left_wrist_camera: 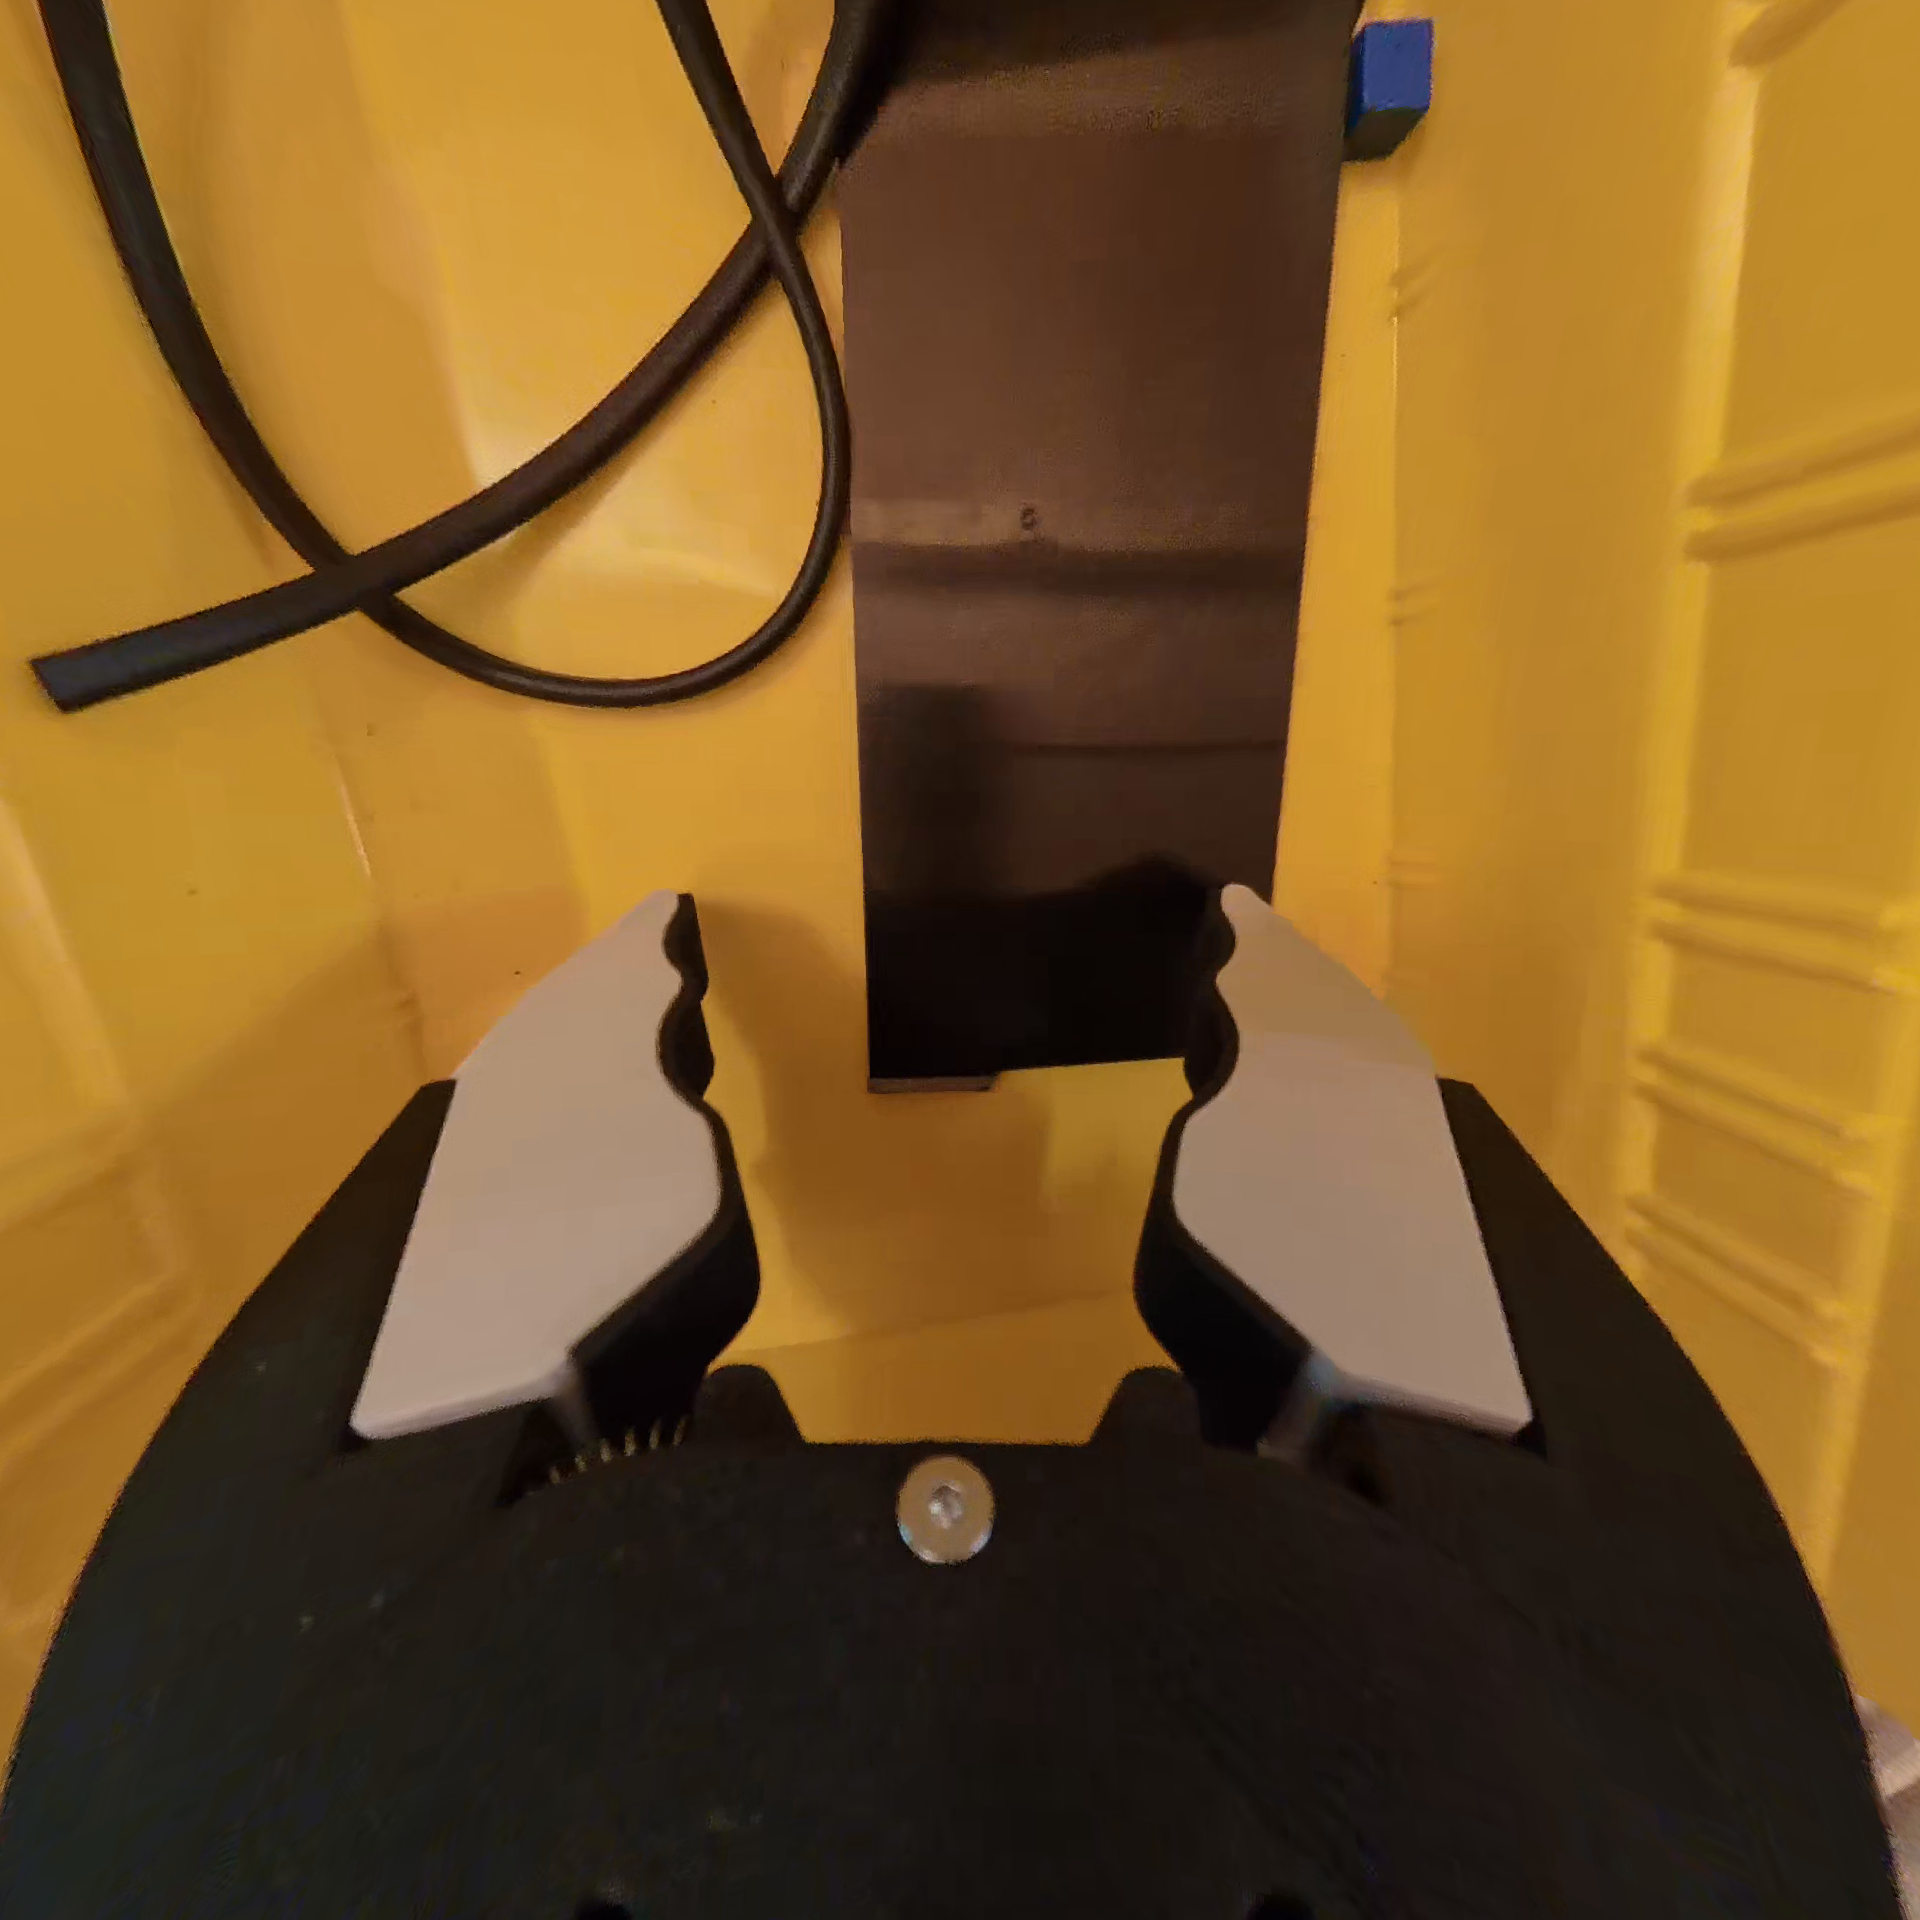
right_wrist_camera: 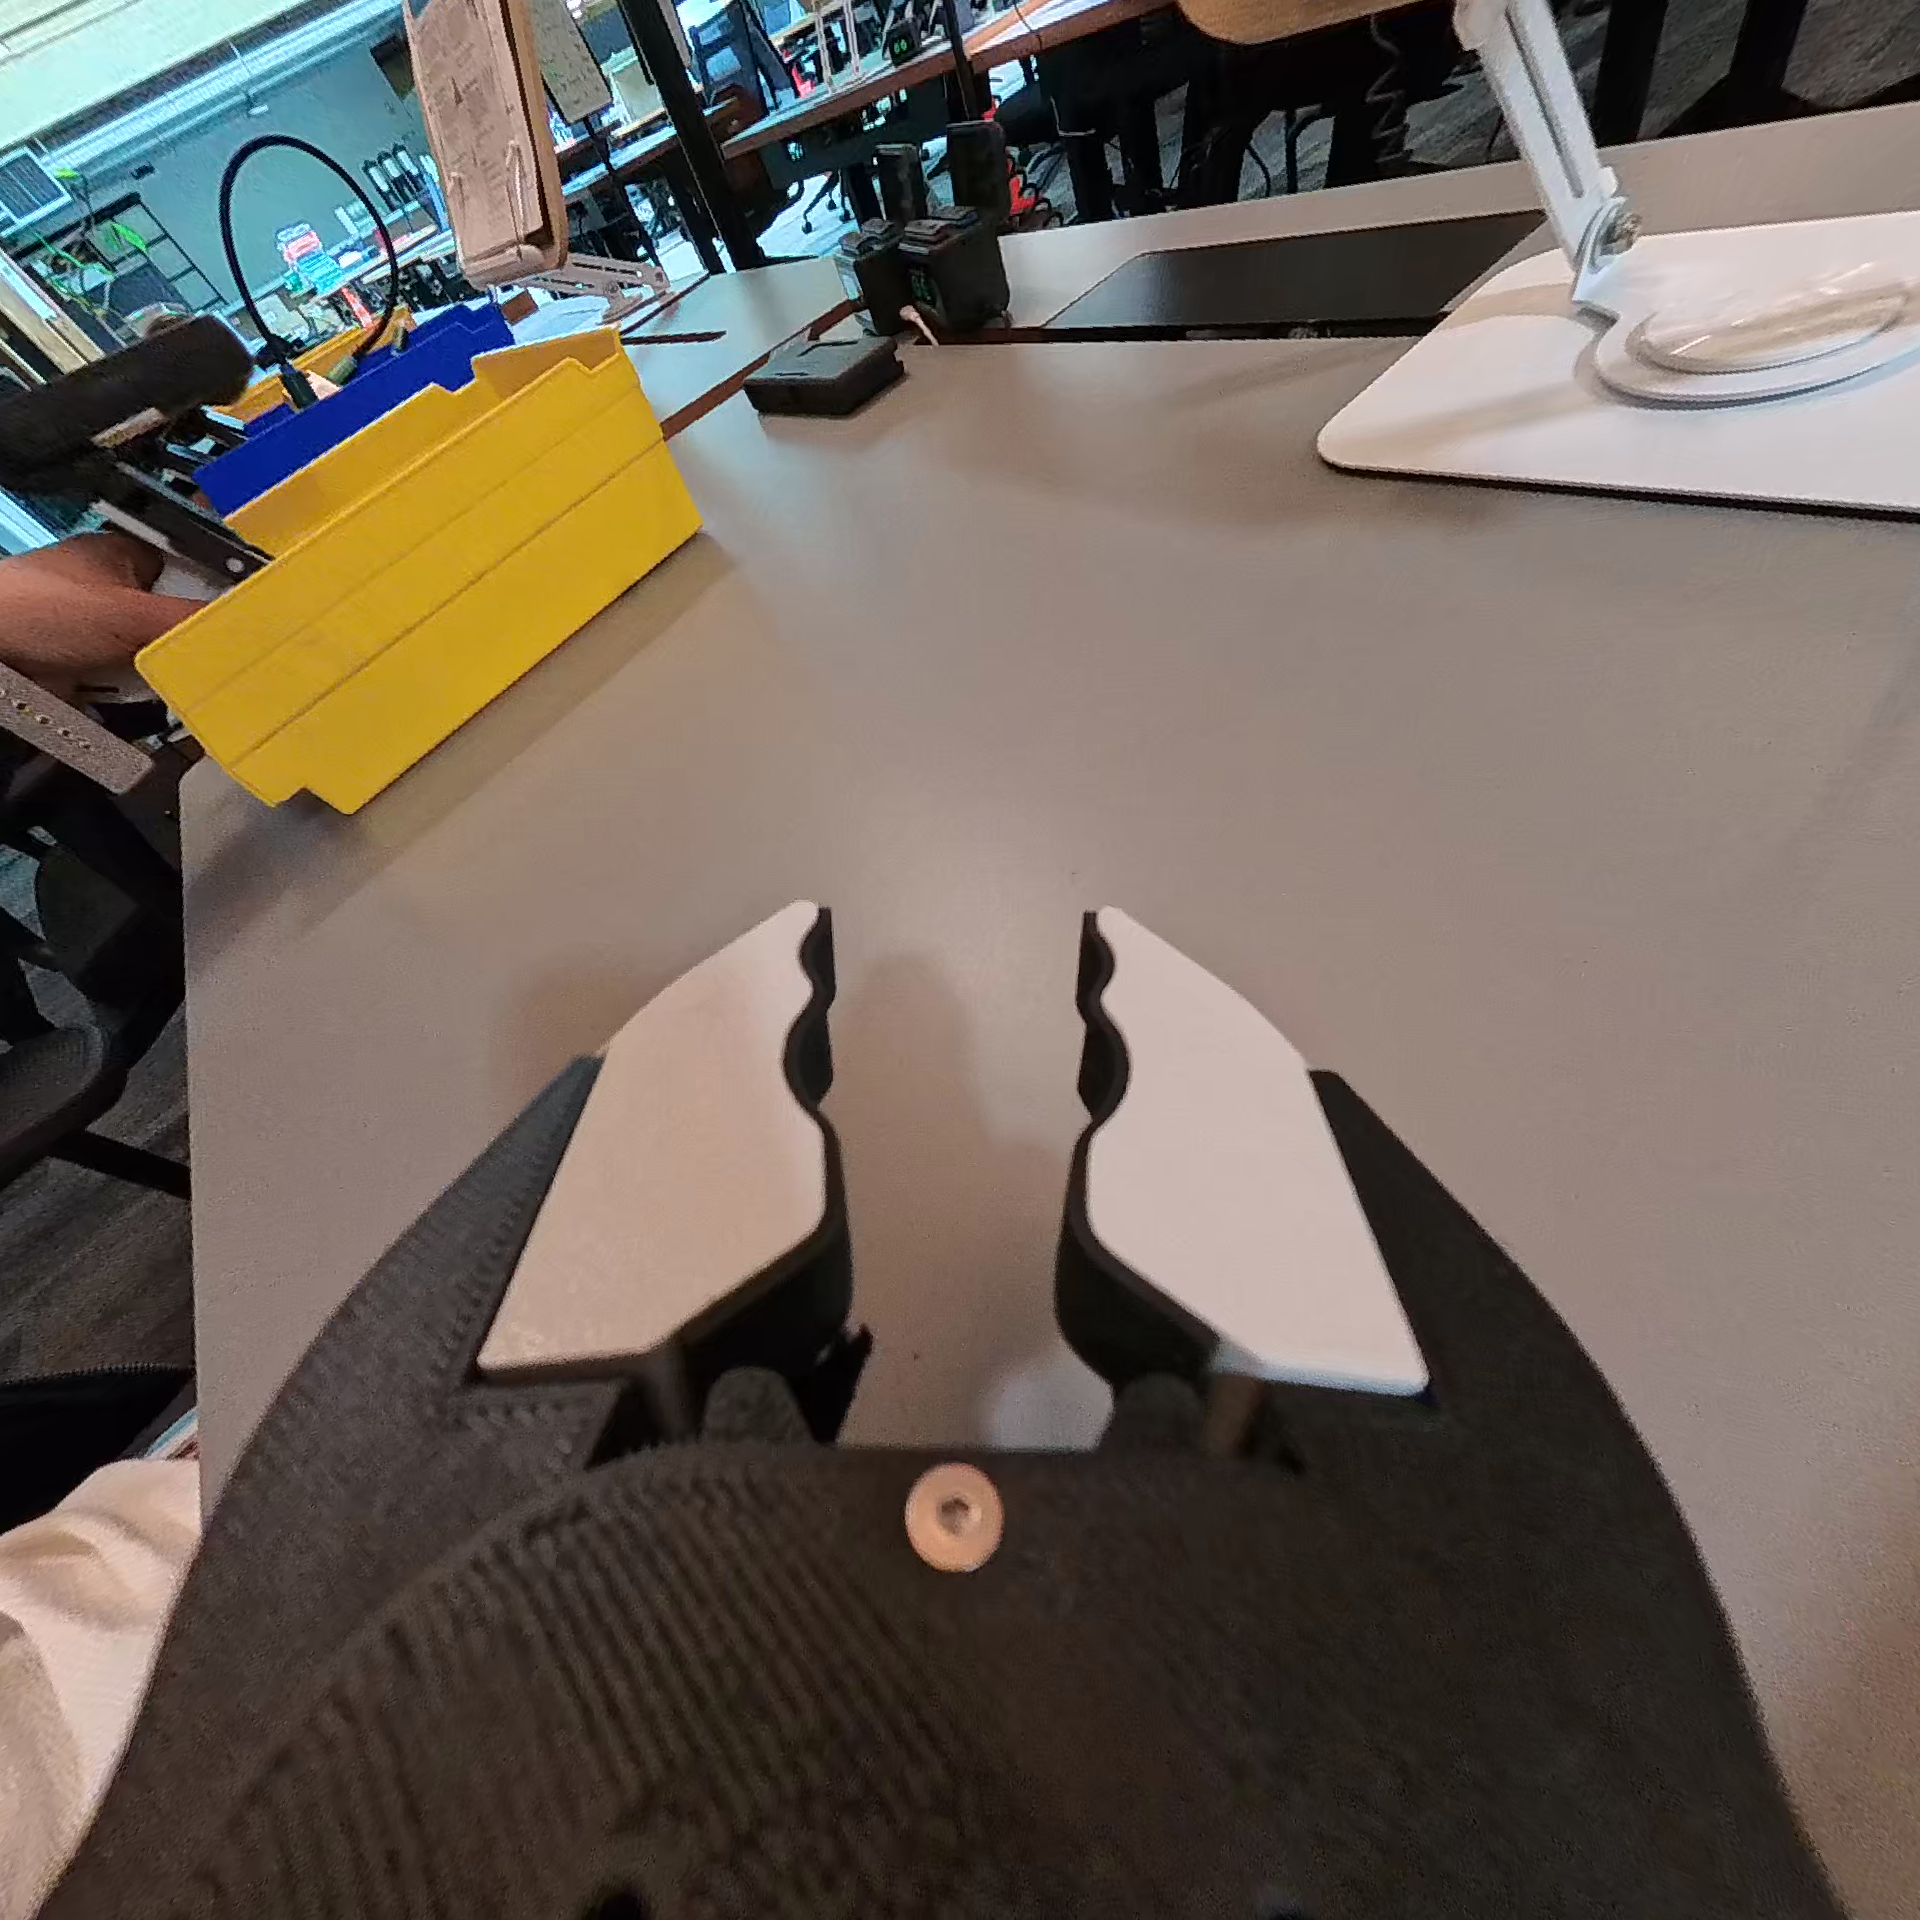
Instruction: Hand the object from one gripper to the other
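Observation:
In the left wrist view my left gripper (left_wrist_camera: 956,935) is open inside a yellow bin (left_wrist_camera: 1558,623). A flat, glossy black plate (left_wrist_camera: 1081,520) lies on the bin floor just ahead of the fingertips, its near end between them but not gripped. A black rubber cord (left_wrist_camera: 520,540) loops to the plate's left, and a small blue block (left_wrist_camera: 1392,94) sits at its far right corner. In the right wrist view my right gripper (right_wrist_camera: 956,935) is open and empty, a little above the grey table (right_wrist_camera: 1299,779). The left gripper's black body (right_wrist_camera: 114,416) shows over the yellow bin (right_wrist_camera: 436,582).
A blue bin (right_wrist_camera: 353,416) stands behind the yellow one. A white stand base (right_wrist_camera: 1621,405) sits at the table's far right. A dark mat (right_wrist_camera: 1299,275) and black devices (right_wrist_camera: 925,270) lie at the back. A person's hand (right_wrist_camera: 73,603) and sleeve (right_wrist_camera: 62,1621) show at the left. The tips of one gripper are about 50 centimetres away from the tips of the other. Measured from the fingertips, the small blue block (left_wrist_camera: 1392,94) is 12 centimetres or so from the left gripper and 45 centimetres from the right.

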{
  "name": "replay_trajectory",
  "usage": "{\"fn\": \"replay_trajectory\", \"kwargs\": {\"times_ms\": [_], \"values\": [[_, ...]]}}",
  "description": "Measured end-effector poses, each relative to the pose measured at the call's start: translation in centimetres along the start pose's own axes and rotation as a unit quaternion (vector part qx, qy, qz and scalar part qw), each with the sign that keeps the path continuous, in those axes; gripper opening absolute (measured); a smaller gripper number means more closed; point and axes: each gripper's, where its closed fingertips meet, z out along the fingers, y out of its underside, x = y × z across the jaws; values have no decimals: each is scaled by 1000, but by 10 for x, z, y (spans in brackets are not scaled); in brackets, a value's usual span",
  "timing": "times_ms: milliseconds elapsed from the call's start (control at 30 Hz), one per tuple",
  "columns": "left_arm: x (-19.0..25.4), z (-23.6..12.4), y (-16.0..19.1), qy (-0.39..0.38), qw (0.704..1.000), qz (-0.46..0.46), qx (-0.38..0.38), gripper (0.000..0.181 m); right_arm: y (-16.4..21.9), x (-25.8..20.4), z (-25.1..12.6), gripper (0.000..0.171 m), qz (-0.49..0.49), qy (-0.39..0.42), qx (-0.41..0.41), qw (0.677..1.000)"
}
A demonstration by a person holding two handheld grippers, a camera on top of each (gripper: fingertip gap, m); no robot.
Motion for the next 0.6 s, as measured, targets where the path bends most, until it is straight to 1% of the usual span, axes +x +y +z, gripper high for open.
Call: {"fn": "replay_trajectory", "kwargs": {"times_ms": [67, 133, 200, 233, 267, 333, 367, 400, 433, 467, 500, 600], "values": [[3, 1, 0, 29, 1000, -3, 10, 95, 1, -1, 1, 45, -4, -1, -4, 1000], [3, 1, -2, 36, 999, -1, 20, 98, 2, -2, 2, 45, -7, -1, -7, 1000], [7, 2, -2, 43, 999, 7, 18, 107, 2, -2, 2, 44, -10, 0, -9, 1000], [10, 3, -2, 45, 999, 14, 14, 115, 3, -3, 2, 44, -11, 0, -10, 1000], [12, 5, -1, 41, 999, 25, 9, 122, 3, -3, 2, 44, -12, 0, -11, 1000], [9, 10, 4, 4, 998, 56, -19, 125, 3, -3, 3, 44, -14, 1, -12, 1000], [6, 12, 7, -20, 997, 71, -37, 124, 3, -3, 3, 44, -15, 0, -13, 1000], [9, 12, 5, -21, 996, 74, -42, 120, 4, -3, 3, 44, -16, 0, -14, 1000], [15, 11, 3, -13, 996, 79, -42, 108, 4, -4, 3, 44, -17, 0, -14, 1000], [20, 9, 0, -7, 995, 88, -36, 82, 4, -4, 3, 44, -18, 0, -15, 1000], [22, 9, -3, -13, 996, 88, -30, 79, 4, -4, 4, 44, -19, 0, -16, 1000], [25, 10, -4, -4, 997, 73, -36, 79, 5, -5, 4, 43, -21, -1, -17, 1000]]}}
